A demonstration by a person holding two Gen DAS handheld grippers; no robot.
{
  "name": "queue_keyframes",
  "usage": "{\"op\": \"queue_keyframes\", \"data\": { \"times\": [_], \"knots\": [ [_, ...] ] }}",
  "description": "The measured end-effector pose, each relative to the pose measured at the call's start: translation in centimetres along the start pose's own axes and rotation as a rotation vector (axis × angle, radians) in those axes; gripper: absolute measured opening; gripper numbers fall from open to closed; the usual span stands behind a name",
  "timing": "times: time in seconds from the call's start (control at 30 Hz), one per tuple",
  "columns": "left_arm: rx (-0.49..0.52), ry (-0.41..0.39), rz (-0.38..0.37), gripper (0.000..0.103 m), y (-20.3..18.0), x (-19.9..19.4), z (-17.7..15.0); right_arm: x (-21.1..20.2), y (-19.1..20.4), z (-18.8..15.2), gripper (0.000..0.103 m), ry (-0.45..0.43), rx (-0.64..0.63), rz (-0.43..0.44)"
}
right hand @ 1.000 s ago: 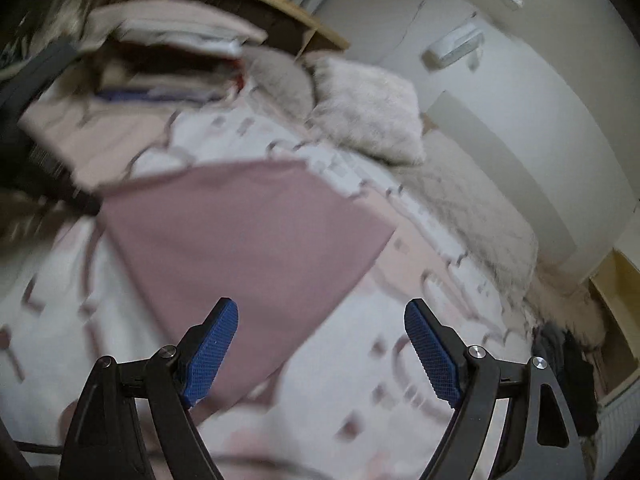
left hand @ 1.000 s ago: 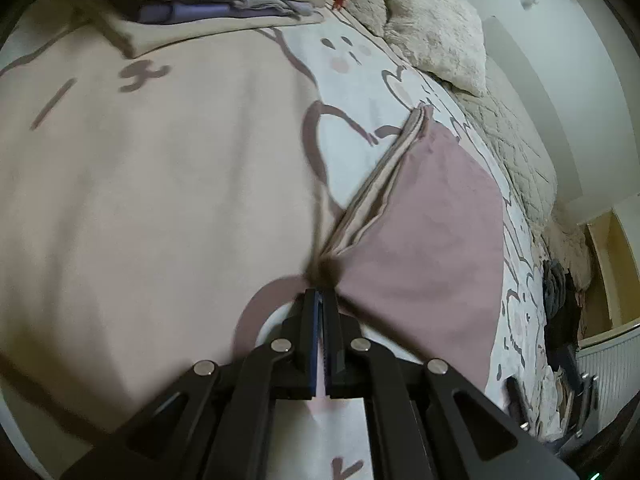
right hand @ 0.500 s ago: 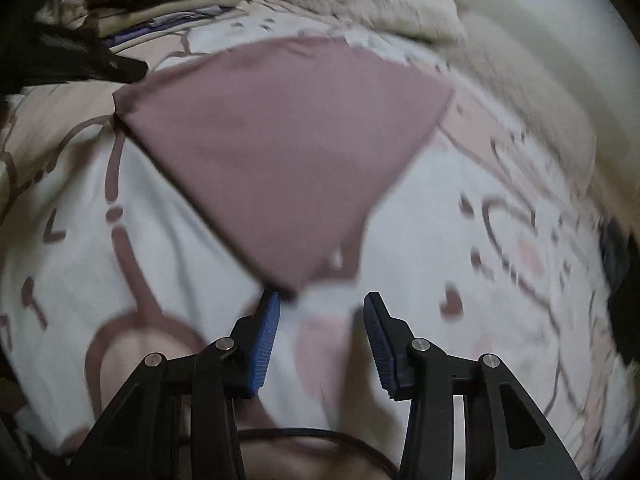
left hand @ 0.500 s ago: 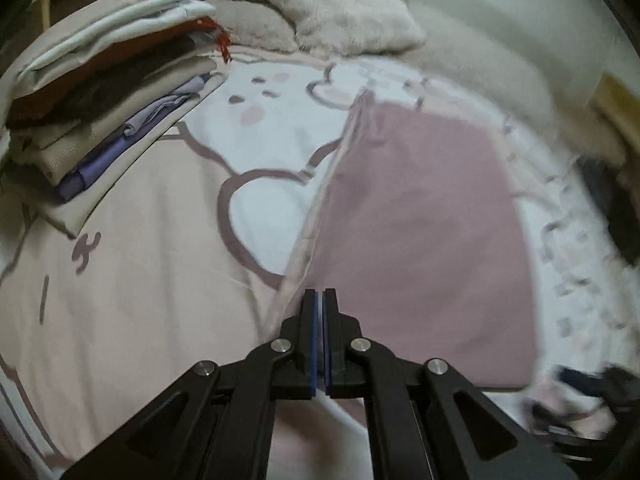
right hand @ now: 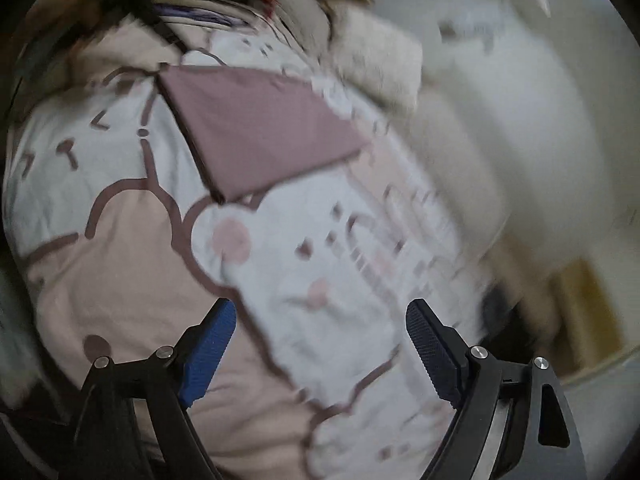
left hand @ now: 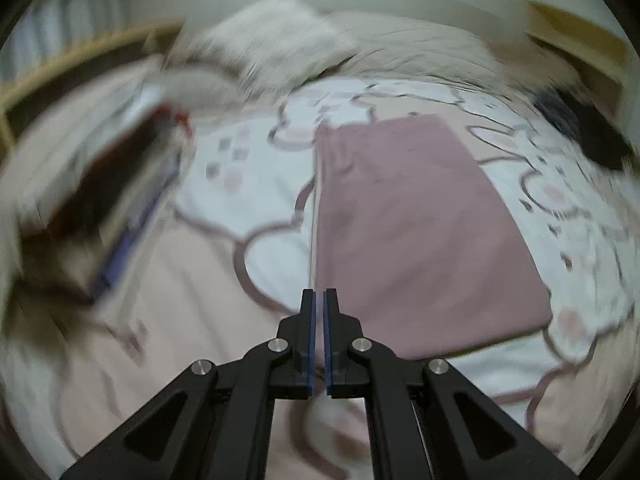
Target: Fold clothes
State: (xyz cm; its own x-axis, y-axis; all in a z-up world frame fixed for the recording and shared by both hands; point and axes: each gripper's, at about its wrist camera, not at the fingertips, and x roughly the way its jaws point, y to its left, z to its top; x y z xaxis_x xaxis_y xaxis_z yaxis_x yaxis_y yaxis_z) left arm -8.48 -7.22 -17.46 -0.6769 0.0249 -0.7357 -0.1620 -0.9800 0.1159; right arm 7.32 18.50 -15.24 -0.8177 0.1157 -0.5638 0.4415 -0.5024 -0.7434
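- We are looking at a folded mauve garment (left hand: 420, 236) lying flat on the patterned duvet (left hand: 256, 184); in the left wrist view it is filling the centre right of the frame, its long axis running from the lower centre up toward the pillows (left hand: 276, 40).
- We are holding the left gripper (left hand: 319, 300) with its jaws nearly shut, only a slit showing between the blue pads and no cloth in it; they have just been easing apart a touch. Its tips are sitting at the garment's lower left corner, beside the left edge.
- We are holding the right gripper (right hand: 320, 320) with jaws spread wide and nothing between them, having just been opening. In the right wrist view the garment (right hand: 260, 132) is lying in the upper left of the frame, well apart from the tips, its nearest corner pointing down toward the left finger.
- We are judging the left hand the nearer one.
- A stack of folded clothes (left hand: 104, 184) is blurring at the left edge of the left wrist view.
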Motion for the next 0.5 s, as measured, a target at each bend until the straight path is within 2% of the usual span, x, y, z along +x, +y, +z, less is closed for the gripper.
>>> {"op": "queue_keyframes", "data": {
  "times": [0.03,0.1,0.13,0.3,0.37,0.5],
  "knots": [
    [0.063,-0.027,0.012,0.014,-0.4,-0.8,0.1,0.0,0.9,0.2,0.087,-0.028,-0.055,-0.057],
    [0.161,-0.072,0.032,0.052,-1.2,-1.7,0.0,1.3,3.0,0.9,0.087,-0.073,-0.163,-0.151],
    [0.214,-0.101,0.04,0.055,-1.7,-2.1,-0.3,2.2,3.9,1.2,0.087,-0.079,-0.198,-0.168],
    [0.531,-0.157,0.077,0.056,-4.9,-2.3,-3.3,6.8,8.8,2.6,0.087,-0.092,-0.369,-0.23],
    [0.589,-0.163,0.086,0.056,-5.4,-1.7,-4.1,8.0,9.8,3.2,0.087,-0.109,-0.406,-0.232],
    [0.637,-0.141,0.097,0.056,-5.9,0.2,-4.8,10.0,10.6,4.6,0.087,-0.137,-0.454,-0.222]
  ]
}}
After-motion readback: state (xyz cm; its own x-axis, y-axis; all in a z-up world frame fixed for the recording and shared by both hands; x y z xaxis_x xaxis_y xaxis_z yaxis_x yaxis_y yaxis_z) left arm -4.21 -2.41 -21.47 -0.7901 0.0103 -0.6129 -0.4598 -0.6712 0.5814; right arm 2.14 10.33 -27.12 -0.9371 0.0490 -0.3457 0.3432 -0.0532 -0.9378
